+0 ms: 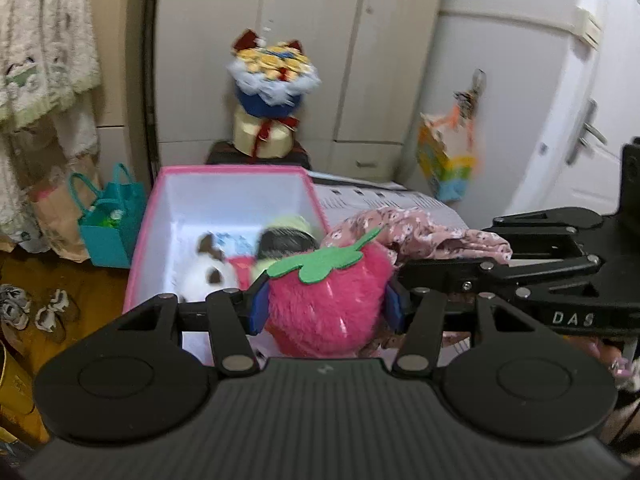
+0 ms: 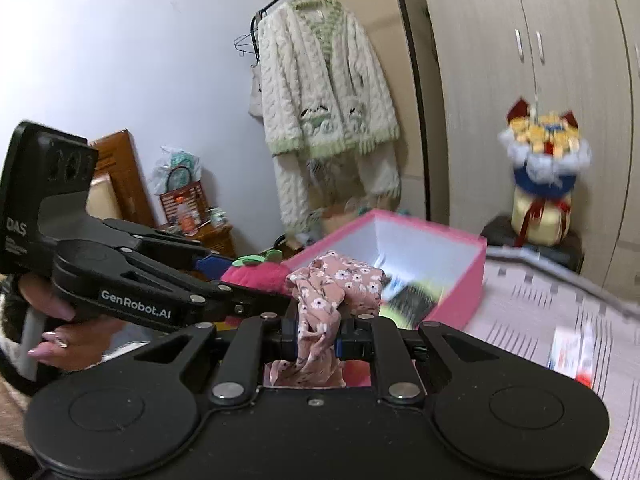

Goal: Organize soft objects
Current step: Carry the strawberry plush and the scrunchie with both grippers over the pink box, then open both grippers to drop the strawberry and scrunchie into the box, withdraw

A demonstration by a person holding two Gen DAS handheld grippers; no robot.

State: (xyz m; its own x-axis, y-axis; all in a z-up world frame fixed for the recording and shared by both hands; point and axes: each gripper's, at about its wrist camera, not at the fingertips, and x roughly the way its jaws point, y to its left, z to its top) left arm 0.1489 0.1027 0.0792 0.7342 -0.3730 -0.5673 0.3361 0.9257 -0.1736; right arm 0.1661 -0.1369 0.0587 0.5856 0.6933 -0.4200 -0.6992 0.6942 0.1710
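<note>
While the pink strawberry plush point(image 1: 332, 300) is squeezed between the blue pads of the left gripper point(image 1: 326, 306), a pink floral cloth point(image 2: 328, 292) is pinched tight in the right gripper point(image 2: 318, 338), whose jaws are clamped nearly together on the bunched fabric. Both things are held up off the bed point(image 2: 520, 320), side by side, with the cloth just to the right of the strawberry and the right gripper's arm seen crossing in close beside the left one. Just ahead of the left gripper, and ahead and a bit right of the right gripper, a pink box point(image 1: 144, 232) with a white inside is sat open, and a brown-and-white plush dog point(image 1: 208, 272) plus a dark-haired doll point(image 1: 286, 240) can be made out in it, kinda blurry. Further back beyond the box a blue wrapped bouquet point(image 1: 272, 80) is stood against the wardrobe point(image 1: 320, 40). A hand point(image 2: 68, 328) is seen wrapped round the left gripper's handle.
</note>
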